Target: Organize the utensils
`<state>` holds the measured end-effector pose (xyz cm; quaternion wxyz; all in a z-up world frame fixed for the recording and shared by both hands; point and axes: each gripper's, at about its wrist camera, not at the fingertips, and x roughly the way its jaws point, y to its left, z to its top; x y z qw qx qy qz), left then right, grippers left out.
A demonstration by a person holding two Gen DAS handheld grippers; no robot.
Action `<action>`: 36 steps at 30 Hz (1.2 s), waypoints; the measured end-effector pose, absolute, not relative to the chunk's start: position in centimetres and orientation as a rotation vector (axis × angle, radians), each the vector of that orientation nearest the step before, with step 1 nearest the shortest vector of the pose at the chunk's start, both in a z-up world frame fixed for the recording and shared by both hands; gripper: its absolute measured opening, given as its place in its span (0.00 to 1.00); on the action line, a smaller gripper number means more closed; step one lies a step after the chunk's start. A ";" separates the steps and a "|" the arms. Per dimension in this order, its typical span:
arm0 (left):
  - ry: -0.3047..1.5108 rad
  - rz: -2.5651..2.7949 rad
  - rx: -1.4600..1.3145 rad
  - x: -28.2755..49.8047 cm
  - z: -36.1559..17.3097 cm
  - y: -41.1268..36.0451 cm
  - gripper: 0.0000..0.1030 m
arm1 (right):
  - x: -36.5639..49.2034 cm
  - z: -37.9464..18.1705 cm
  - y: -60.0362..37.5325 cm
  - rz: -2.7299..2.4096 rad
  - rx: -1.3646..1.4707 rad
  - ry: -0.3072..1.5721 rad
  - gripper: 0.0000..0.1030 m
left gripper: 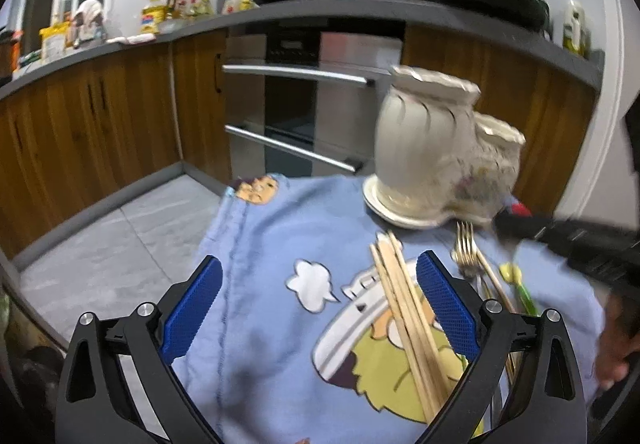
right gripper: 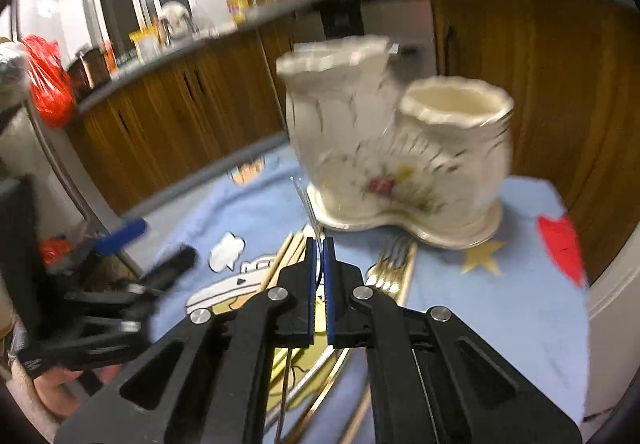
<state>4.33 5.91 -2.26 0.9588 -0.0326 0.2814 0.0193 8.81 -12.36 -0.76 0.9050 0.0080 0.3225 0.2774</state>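
The utensils are lying on a blue cartoon-print cloth (left gripper: 260,244): a bundle of wooden chopsticks (left gripper: 404,308) and, just to its right, gold-toned forks (left gripper: 466,248), all in front of a cream ceramic two-compartment holder (right gripper: 396,147) that is standing upright on the cloth. The right gripper (right gripper: 319,244) is showing its blue pads drawn nearly together on a thin, wire-like utensil (right gripper: 306,199) whose tip is rising toward the holder's base; its exact kind is too blurred to tell. The left gripper (left gripper: 320,280) is hanging wide open over the cloth, with the chopsticks passing just inside its right-hand finger, untouched. Wooden kitchen cabinets (left gripper: 100,115) are standing behind.
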 end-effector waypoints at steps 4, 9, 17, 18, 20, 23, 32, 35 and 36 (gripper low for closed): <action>0.673 0.020 0.015 5.1 -3.4 4.2 0.76 | 7.3 0.4 -14.8 0.591 0.057 0.597 0.03; 0.805 -0.029 -0.014 5.8 -5.1 3.2 0.48 | 6.3 1.6 -16.6 0.602 0.095 0.554 0.02; 0.871 -0.021 0.027 6.1 -5.5 1.5 0.28 | 4.8 3.7 -18.6 0.639 0.133 0.467 0.02; 0.881 -0.021 0.027 6.2 -5.5 1.3 0.28 | 4.4 4.0 -18.9 0.637 0.129 0.444 0.02; 0.901 -0.016 0.041 6.5 -5.4 1.0 0.28 | 3.8 4.6 -19.3 0.629 0.118 0.414 0.02; 0.923 -0.024 0.035 6.5 -5.1 0.8 0.28 | 3.4 5.1 -19.6 0.625 0.115 0.394 0.02; 0.962 0.006 0.100 7.5 -5.5 0.0 0.26 | 3.0 5.3 -20.4 0.631 0.132 0.390 0.02; 0.969 0.007 0.104 8.5 -5.4 0.1 0.22 | 3.0 5.3 -20.6 0.630 0.140 0.386 0.02; 0.976 -0.002 0.093 8.8 -5.3 0.2 0.16 | 3.0 5.3 -20.7 0.631 0.142 0.385 0.02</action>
